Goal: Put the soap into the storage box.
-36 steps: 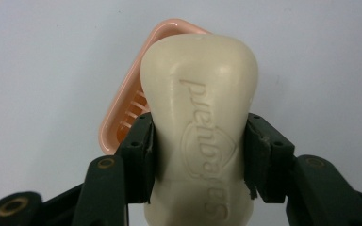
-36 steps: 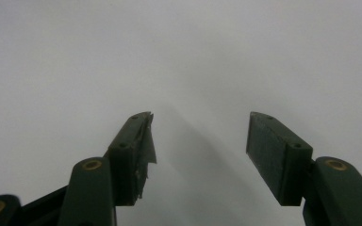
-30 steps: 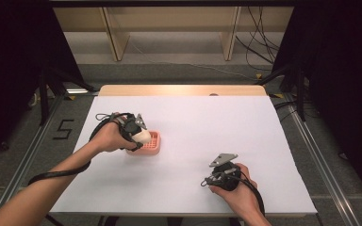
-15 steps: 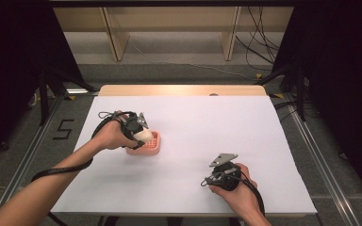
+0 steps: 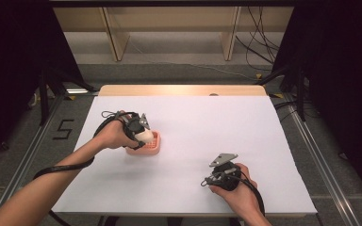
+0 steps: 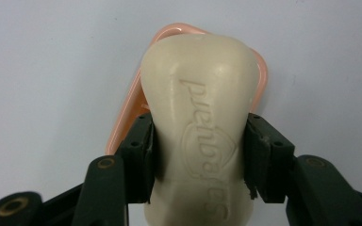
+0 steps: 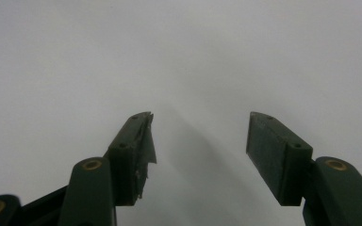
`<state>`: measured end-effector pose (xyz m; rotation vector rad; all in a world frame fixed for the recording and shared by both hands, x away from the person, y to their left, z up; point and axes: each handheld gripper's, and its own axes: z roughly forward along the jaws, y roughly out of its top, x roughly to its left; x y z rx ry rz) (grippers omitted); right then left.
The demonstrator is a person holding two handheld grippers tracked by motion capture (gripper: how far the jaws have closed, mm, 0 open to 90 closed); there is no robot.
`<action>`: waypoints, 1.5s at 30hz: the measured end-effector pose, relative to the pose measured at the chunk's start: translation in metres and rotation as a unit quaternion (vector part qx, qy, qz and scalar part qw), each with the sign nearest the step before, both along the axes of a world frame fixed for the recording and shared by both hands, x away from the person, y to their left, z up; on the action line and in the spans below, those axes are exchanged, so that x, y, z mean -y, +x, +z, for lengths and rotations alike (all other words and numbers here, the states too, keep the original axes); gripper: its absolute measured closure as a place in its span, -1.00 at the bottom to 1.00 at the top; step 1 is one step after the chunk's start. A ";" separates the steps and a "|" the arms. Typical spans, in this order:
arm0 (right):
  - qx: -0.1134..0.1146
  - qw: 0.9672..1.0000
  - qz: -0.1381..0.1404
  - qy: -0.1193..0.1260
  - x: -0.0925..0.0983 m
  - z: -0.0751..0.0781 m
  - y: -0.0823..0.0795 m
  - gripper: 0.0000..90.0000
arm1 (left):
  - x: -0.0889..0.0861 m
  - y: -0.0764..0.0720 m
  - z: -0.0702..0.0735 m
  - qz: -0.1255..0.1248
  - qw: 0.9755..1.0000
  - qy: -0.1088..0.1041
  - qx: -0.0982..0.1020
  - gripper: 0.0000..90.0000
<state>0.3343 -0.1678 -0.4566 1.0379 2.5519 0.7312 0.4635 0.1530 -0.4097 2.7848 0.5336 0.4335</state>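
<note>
Between the pads of the left hand-held gripper (image 6: 200, 155) sat a cream bar of soap (image 6: 200, 122), pinched above a pink soap dish (image 5: 147, 145) on the white counter (image 5: 193, 122). Well apart, the right hand-held gripper (image 7: 200, 141) rested with jaws spread, holding nothing.

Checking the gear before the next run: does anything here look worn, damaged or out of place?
Yes: in the right gripper view, the pad lining on one finger of the right gripper is torn and peeling away in a ragged flap. The left gripper shows fraying too, at a pad's lower edge. The soap bar and pink dish look fine.
</note>
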 end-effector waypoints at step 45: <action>0.002 1.000 0.005 0.001 0.000 -0.001 0.001 -0.07 | 0.004 0.026 -0.025 0.009 1.000 0.018 -0.023 0.09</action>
